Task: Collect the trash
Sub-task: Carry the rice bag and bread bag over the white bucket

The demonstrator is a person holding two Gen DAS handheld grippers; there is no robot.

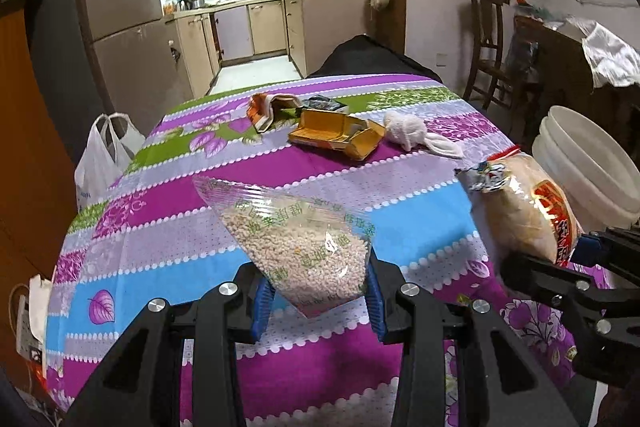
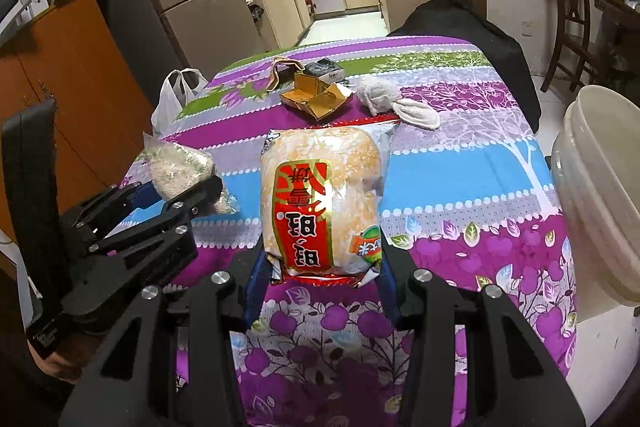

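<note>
Trash in hand comes first at lower centre of the left wrist view: the clear grain bag [image 1: 308,247], printed in green characters too warped to read, is pinched at its bottom corner by the left gripper [image 1: 318,297], fingers pressed on the film, held above the tabletop [image 1: 160,219]. It looks fairly light, soft and slippery, its loose contents likely to shift, so a hold on gathered film seems safer than one on the bulge. Up at mid-frame lie an opened orange carton [image 1: 336,137] and a white cloth [image 1: 416,135], both probably light. At right, the right gripper [image 2: 320,283] pinches the snack packet [image 2: 320,203] by its lower seam; its red label carries large Chinese characters, upside down. A white bucket [image 2: 600,211] stands far right.
</note>
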